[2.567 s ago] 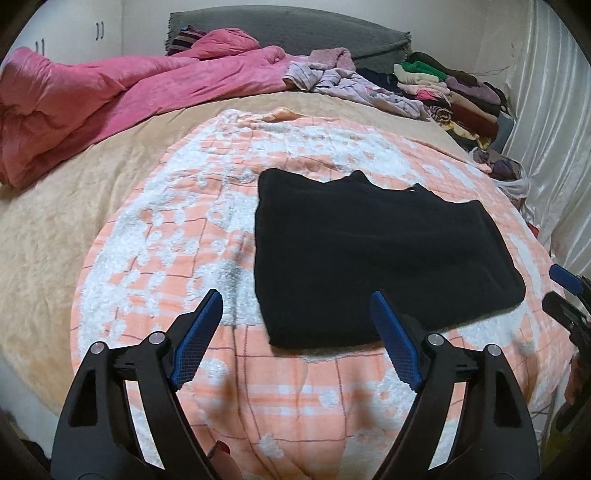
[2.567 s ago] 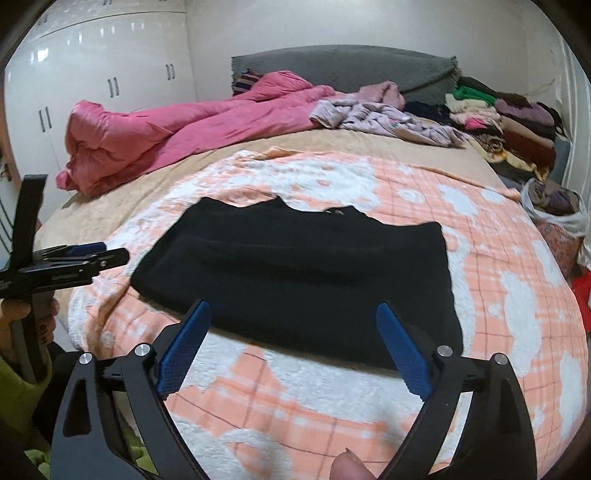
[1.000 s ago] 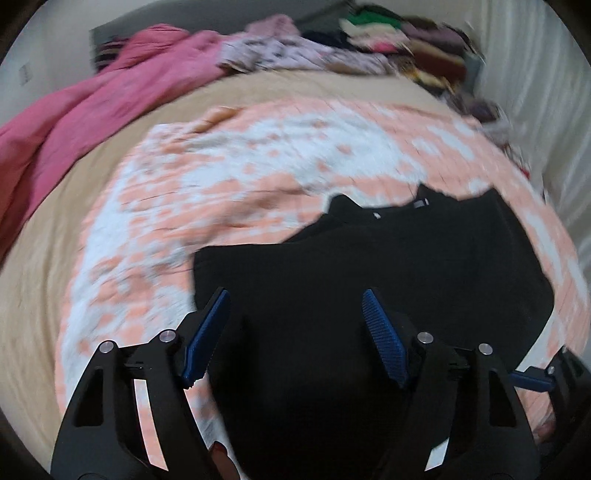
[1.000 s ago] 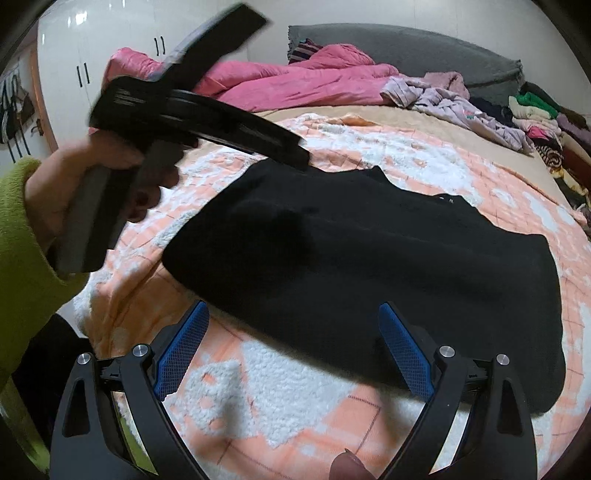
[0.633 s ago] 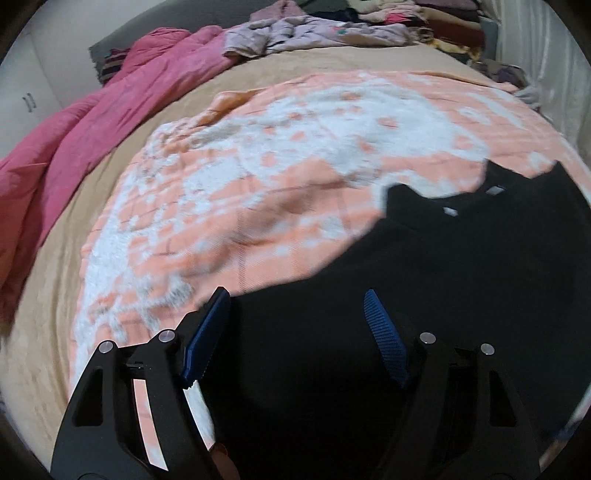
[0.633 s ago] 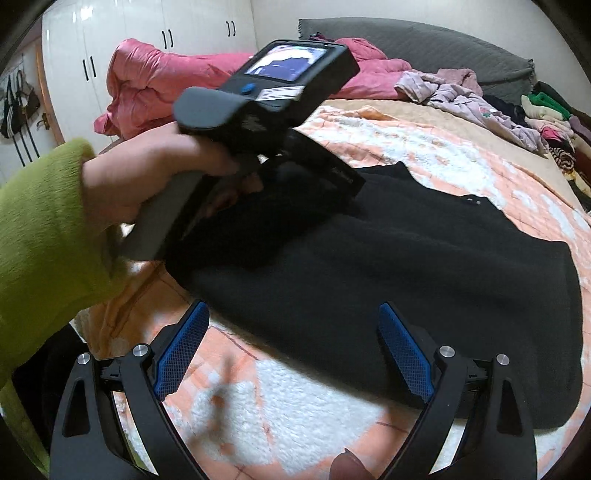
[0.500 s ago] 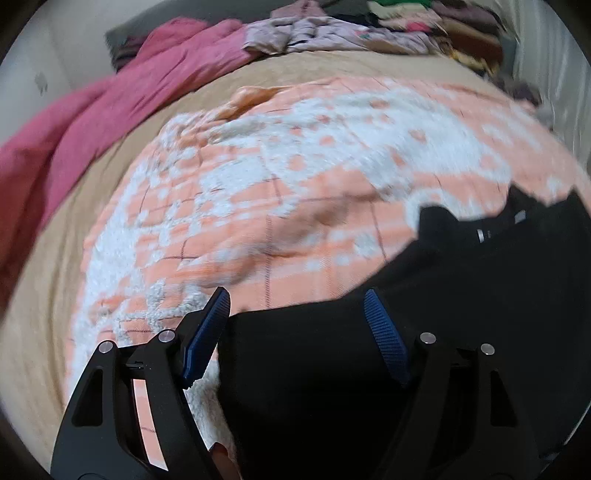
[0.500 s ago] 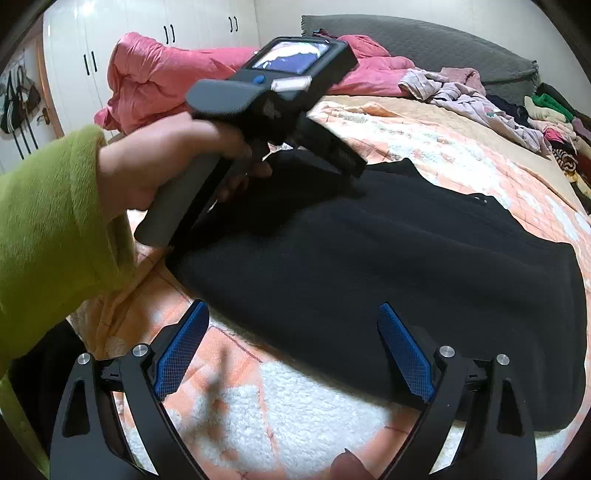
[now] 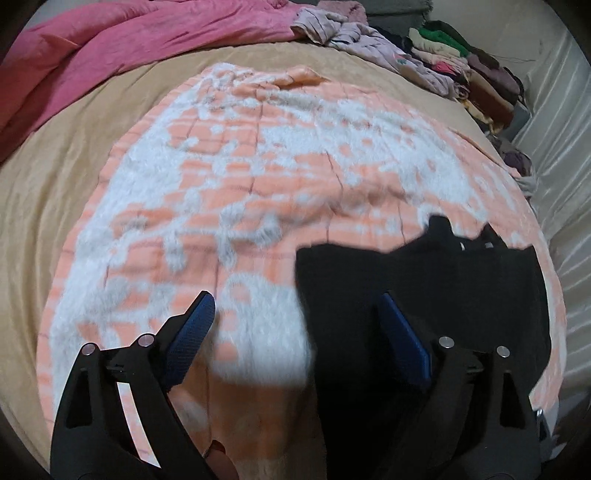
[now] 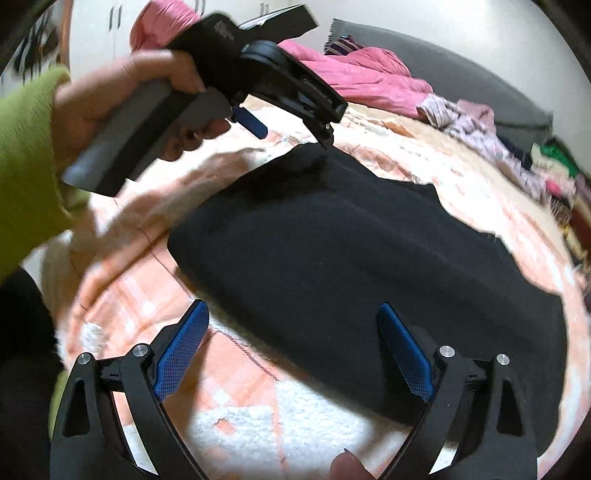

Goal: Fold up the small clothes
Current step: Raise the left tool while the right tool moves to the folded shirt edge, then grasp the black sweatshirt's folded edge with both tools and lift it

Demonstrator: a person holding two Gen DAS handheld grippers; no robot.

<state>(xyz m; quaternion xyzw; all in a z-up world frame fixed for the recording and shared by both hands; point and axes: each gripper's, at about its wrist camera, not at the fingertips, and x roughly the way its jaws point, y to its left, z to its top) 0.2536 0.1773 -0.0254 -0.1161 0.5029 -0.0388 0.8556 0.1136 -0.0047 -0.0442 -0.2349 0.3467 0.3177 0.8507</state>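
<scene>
A black garment (image 10: 369, 258) lies spread flat on an orange-and-white fleece blanket (image 10: 258, 424) on the bed. It also shows in the left wrist view (image 9: 424, 314), low and to the right. My left gripper (image 9: 295, 332) is open, just above the garment's far left corner; its right finger is over the black cloth, its left finger over the blanket. In the right wrist view the left gripper (image 10: 295, 127) hovers at that corner, held by a hand in a green sleeve. My right gripper (image 10: 293, 349) is open and empty above the garment's near edge.
A pink duvet (image 9: 129, 48) lies bunched at the head of the bed. Loose lilac clothes (image 9: 369, 40) and a pile of folded clothes (image 9: 472, 77) sit at the far right. A white curtain (image 9: 554, 166) hangs on the right. White wardrobes (image 10: 103, 29) stand at the left.
My left gripper has swung left to the garment's far left corner, so the cloth now fills less of its view. My right gripper has come a little closer to the near edge. Both stay open.
</scene>
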